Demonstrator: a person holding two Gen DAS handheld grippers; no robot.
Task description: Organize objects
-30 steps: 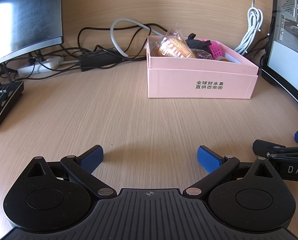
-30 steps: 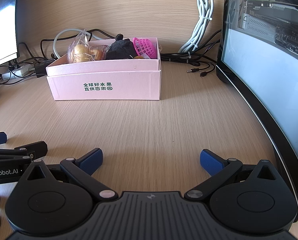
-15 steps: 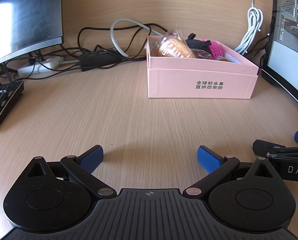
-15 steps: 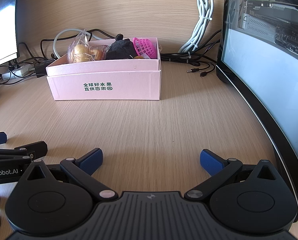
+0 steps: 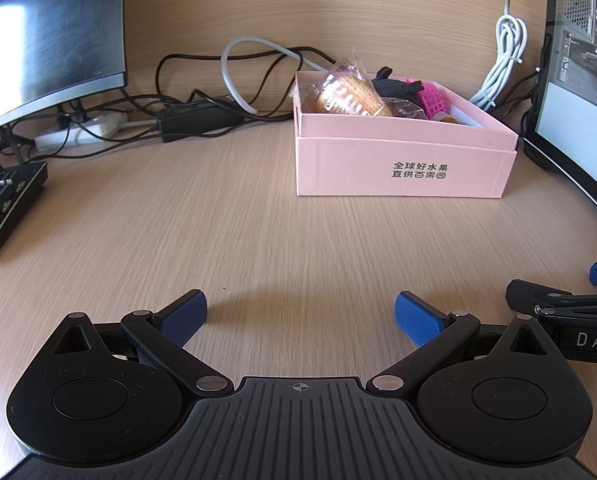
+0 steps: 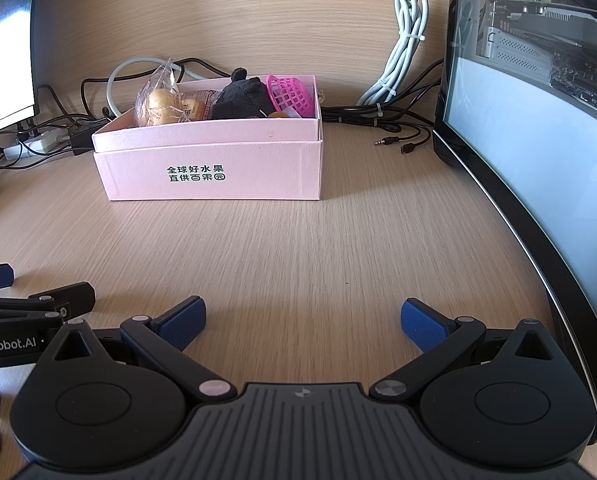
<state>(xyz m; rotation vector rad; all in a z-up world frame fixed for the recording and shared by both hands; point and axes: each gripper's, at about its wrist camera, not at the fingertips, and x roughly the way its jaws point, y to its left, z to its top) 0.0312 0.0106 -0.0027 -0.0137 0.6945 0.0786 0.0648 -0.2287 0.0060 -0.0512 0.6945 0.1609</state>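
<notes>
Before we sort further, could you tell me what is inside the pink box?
The pink box holds wrapped pastries, a black plush item and a pink mesh basket. Its walls hide whatever lies beneath them.

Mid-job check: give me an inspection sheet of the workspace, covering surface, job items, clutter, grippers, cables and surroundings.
Surface: wooden desk, bare between grippers and box.
Job's things: pink box open, holding wrapped bread, a black plush toy and a pink basket.
Clutter: nothing seen loose on the desk.
Grippers: left gripper open, empty; right gripper open, empty; both low over the desk.
Cables: black tangle and power strip behind the box; white bundle; loose plugs.
Surroundings: monitor at right, keyboard at left.
</notes>
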